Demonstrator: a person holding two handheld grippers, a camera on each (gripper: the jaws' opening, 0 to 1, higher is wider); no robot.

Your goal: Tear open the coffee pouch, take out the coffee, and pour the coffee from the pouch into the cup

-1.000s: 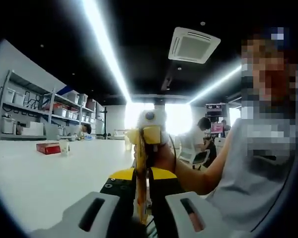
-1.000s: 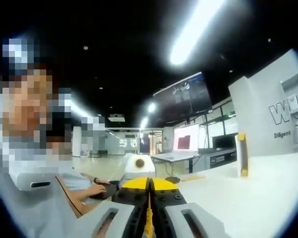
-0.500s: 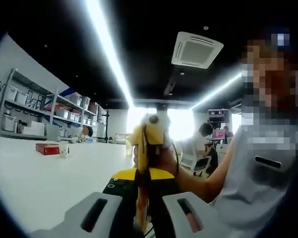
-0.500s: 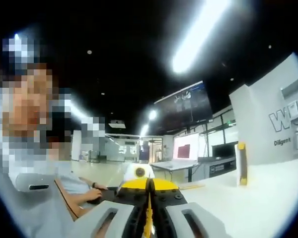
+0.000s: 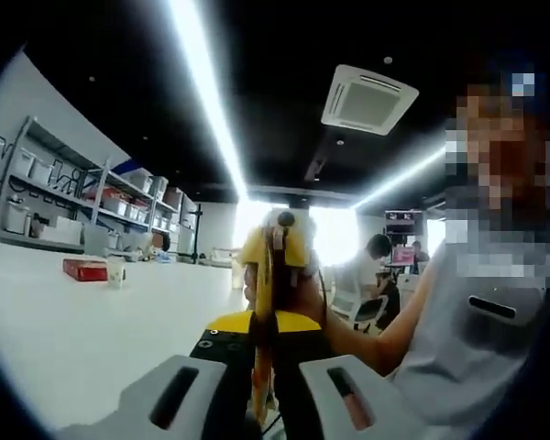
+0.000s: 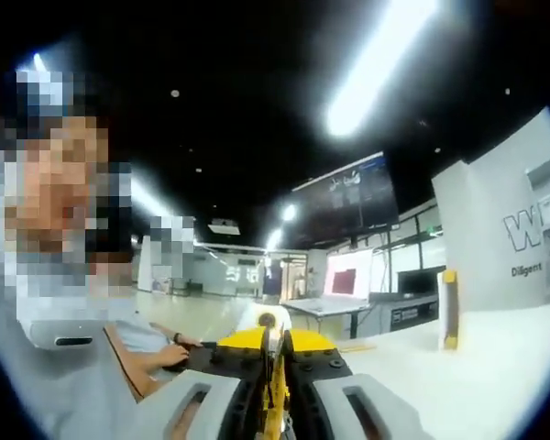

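Spreading wide beneath both views, the white table (image 5: 82, 321) carries a small pale cup (image 5: 116, 272) and a red box (image 5: 84, 269) far off toward the shelving (image 5: 64, 206), well apart from the work. A person in a grey shirt (image 5: 481, 330) holds both tools up above the table, facing each other. The left gripper (image 5: 261, 408) is clamped on the yellow coffee pouch (image 5: 259, 302), which stands edge-on between its jaws; the right gripper (image 6: 270, 412) pinches the same pouch (image 6: 272, 385) from the opposite side, seen there as a thin yellow sliver. In the left gripper view the right gripper and the hand (image 5: 302, 293) holding it sit just behind the pouch's top.

As a judgement, the task is at its first step: both grips are set for the tear, but whether the pouch has begun to open cannot be told from these edge-on views. Taking out the coffee and pouring into the distant cup remain undone.
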